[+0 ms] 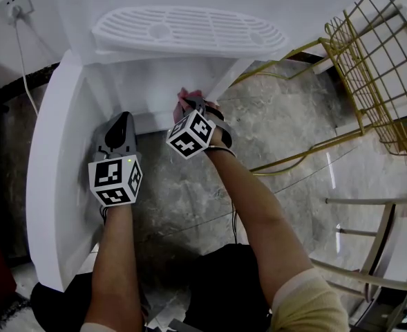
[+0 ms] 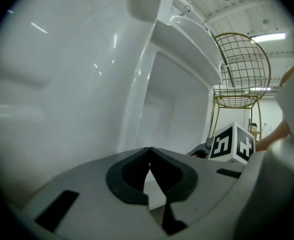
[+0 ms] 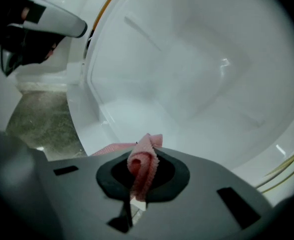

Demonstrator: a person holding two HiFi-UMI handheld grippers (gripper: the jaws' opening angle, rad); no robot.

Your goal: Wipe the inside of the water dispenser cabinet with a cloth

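We hold the right gripper clamped on a folded pink cloth at the lower front edge of the cabinet, so the cloth leads into the white interior. The left gripper has its jaws together and empty, beside the inner face of the open door, likely steadying it.

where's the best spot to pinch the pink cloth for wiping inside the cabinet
Probably a bunched fold, approached from the cabinet's open front, as the right gripper has it. The pink cloth is limp, so jaws shut on a fold leave a tuft past their tips to meet the white cabinet wall.
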